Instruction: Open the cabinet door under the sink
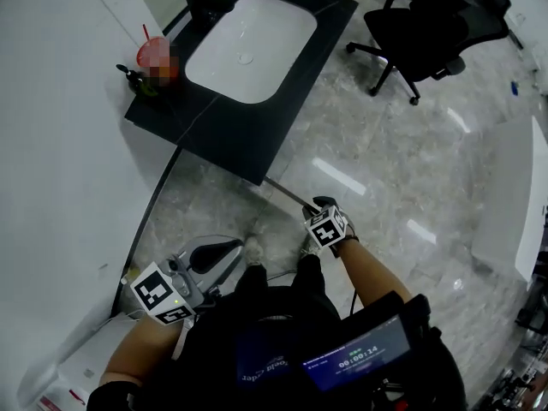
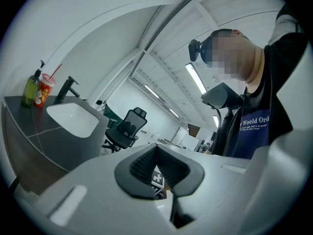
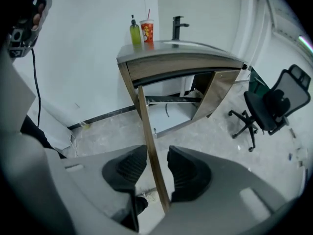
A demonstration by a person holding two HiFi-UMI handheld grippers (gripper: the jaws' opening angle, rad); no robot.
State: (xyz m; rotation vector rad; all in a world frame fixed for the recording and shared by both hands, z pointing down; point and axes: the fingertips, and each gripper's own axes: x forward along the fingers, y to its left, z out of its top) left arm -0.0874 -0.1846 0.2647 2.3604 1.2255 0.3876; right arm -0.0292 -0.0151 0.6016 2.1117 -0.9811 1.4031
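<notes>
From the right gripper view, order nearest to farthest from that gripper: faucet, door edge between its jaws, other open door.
1. Door edge, between the jaws, centre.
2. Other open door, right, under the counter.
3. Faucet, at the counter's back.

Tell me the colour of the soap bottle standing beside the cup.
Yellow-green; the soap bottle shows best in the right gripper view.
</notes>
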